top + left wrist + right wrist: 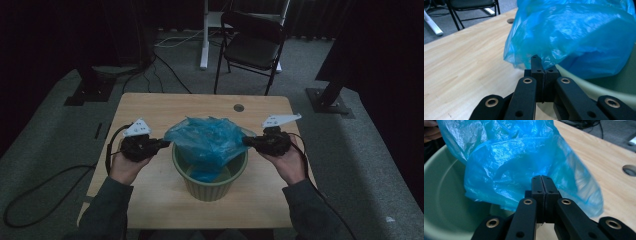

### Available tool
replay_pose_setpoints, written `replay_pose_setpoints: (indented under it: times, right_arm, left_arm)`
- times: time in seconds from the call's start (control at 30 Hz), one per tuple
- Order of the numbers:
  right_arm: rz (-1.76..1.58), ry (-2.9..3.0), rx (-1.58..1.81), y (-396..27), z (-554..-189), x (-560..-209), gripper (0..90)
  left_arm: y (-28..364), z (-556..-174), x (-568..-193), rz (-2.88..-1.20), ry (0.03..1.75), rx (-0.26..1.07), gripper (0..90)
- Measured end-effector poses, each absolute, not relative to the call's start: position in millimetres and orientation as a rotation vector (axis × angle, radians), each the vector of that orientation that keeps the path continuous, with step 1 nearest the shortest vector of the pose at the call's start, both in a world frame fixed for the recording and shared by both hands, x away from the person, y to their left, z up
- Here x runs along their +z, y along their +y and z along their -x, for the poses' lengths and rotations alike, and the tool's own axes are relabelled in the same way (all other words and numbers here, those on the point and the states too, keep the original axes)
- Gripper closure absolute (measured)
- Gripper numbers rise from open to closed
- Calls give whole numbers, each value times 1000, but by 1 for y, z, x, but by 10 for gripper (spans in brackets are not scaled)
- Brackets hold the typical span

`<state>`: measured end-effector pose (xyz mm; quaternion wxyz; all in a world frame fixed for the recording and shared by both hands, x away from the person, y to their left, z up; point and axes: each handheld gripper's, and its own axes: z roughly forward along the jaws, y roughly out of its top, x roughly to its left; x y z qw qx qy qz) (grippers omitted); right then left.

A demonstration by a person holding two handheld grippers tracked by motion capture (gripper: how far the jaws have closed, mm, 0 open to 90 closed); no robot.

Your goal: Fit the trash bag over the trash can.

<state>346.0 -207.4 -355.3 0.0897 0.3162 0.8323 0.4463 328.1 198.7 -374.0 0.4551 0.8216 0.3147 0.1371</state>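
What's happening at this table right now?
A person holds a blue plastic bag stretched over a green bin on the wooden table. The left claw pinches the bag's left edge and the right claw its right edge, jaws closed. The bag's bottom hangs inside the bin; its rim is not yet covered.

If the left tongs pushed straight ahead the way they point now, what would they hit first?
Most likely the blue plastic bag: the left tongs are shut on its edge, so its bulk lies directly ahead.
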Motion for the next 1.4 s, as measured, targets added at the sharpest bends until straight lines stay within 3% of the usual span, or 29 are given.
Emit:
replay_pose_setpoints:
  times: [0.33,0.73,1.4]
  right_arm:
    - [-958,2531,1412,-227,-317,-368,897]
    - [-883,2687,1368,-222,-299,-386,897]
    - [-950,2550,1309,-200,-335,-389,887]
  left_arm:
    - [195,-299,-390,-2064,743,290,896]
    - [184,-289,-397,-2096,704,265,895]
    - [183,-332,-398,-2049,804,348,894]
